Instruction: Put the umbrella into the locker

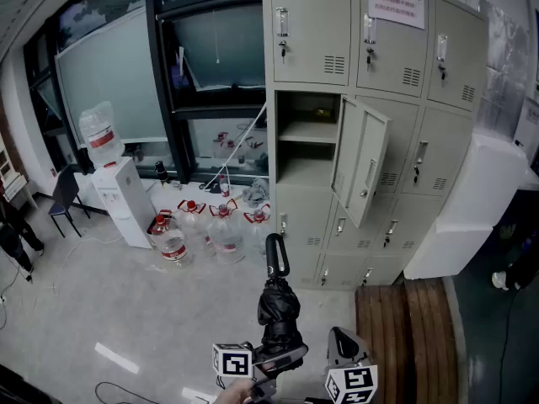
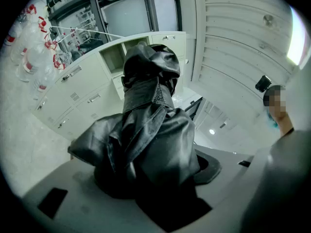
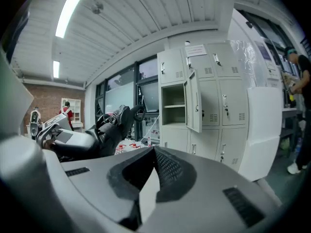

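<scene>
Low in the middle of the frame, the left gripper (image 1: 271, 363) has its fingers clamped on the folded black umbrella (image 1: 279, 308), which stands upright with its curved handle (image 1: 276, 255) on top. Just to the right, the right gripper (image 1: 341, 339) has its fingers pressed together on nothing. The locker (image 1: 307, 23) fills the upper centre, one door (image 1: 362, 162) hanging open.

Water dispenser (image 1: 120, 202) with jug on top; water jugs (image 1: 221, 231) on floor right of it, chair (image 1: 64, 199) left.
</scene>
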